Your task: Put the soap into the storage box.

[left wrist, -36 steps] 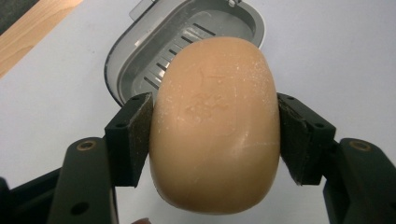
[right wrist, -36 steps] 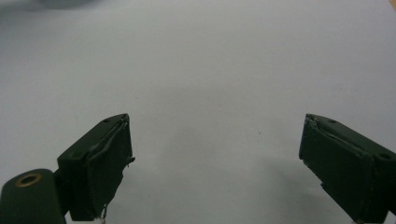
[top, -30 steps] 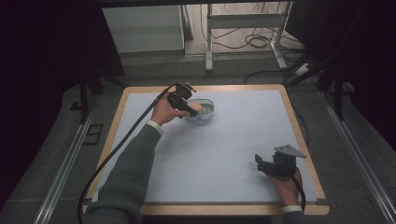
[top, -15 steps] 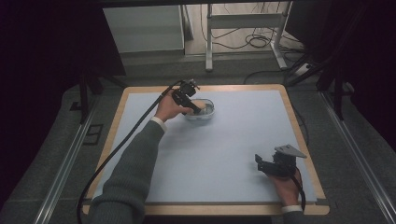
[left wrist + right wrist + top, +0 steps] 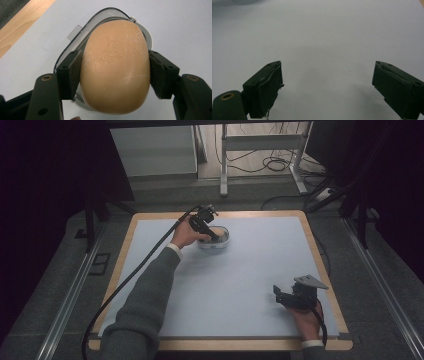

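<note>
A tan, rounded bar of soap (image 5: 116,67) sits between the two black pads (image 5: 75,72) of my left gripper (image 5: 216,234), which is shut on it. Directly under the soap is a clear, white-rimmed soap dish (image 5: 75,42), and in the high view that dish (image 5: 223,241) stands on the table's far middle part. Whether the soap rests in the dish or hangs just above it I cannot tell. My right gripper (image 5: 327,87) stands open over bare blue-white mat, with nothing between its jaws; from above, this right gripper (image 5: 280,296) is near the front right corner.
A pale blue-white mat (image 5: 250,270) covers the wooden-edged table (image 5: 325,270). A black cable (image 5: 125,285) trails from the left gripper along the grey sleeve to the front left. Beyond the far edge are a table frame's legs (image 5: 222,165) and floor cables.
My left hand has moved slightly to the right and down, bringing the soap over the dish. The right gripper has stayed where it was.
</note>
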Action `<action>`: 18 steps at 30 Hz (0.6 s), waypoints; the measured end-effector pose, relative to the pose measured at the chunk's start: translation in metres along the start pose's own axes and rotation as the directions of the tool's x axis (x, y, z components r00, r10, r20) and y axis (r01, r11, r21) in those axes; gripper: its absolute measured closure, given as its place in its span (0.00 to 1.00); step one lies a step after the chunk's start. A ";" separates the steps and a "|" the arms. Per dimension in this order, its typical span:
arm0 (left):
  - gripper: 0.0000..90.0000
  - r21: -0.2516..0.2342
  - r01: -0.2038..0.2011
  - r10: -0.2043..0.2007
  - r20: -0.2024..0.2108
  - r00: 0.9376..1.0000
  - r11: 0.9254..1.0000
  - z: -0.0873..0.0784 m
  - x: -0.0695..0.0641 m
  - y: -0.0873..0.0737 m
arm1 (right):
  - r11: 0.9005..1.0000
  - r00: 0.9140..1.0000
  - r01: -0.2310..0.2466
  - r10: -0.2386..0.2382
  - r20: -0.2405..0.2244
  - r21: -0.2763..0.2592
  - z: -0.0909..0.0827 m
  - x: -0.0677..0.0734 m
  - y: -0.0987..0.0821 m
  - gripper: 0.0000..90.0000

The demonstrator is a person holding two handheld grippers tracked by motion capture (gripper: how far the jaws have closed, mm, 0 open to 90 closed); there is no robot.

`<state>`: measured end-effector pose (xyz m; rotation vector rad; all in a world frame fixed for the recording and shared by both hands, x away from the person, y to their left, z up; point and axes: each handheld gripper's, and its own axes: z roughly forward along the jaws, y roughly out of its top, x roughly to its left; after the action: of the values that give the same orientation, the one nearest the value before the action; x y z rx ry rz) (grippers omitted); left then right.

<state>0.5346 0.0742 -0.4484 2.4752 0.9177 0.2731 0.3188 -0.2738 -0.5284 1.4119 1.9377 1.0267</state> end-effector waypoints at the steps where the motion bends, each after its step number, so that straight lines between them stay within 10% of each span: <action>1: 0.38 0.002 -0.003 0.003 -0.004 1.000 1.000 0.001 0.001 0.000 | 1.000 1.000 -0.001 0.001 0.002 -0.002 0.000 0.000 0.000 0.11; 18: 0.25 -0.036 -0.016 0.016 0.002 1.000 0.999 -0.020 -0.008 -0.006 | 1.000 1.000 0.001 -0.001 0.002 -0.006 0.000 0.000 0.000 0.11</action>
<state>0.5185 0.0806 -0.4339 2.4508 0.8845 0.2897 0.3187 -0.2738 -0.5285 1.4084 1.9320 1.0289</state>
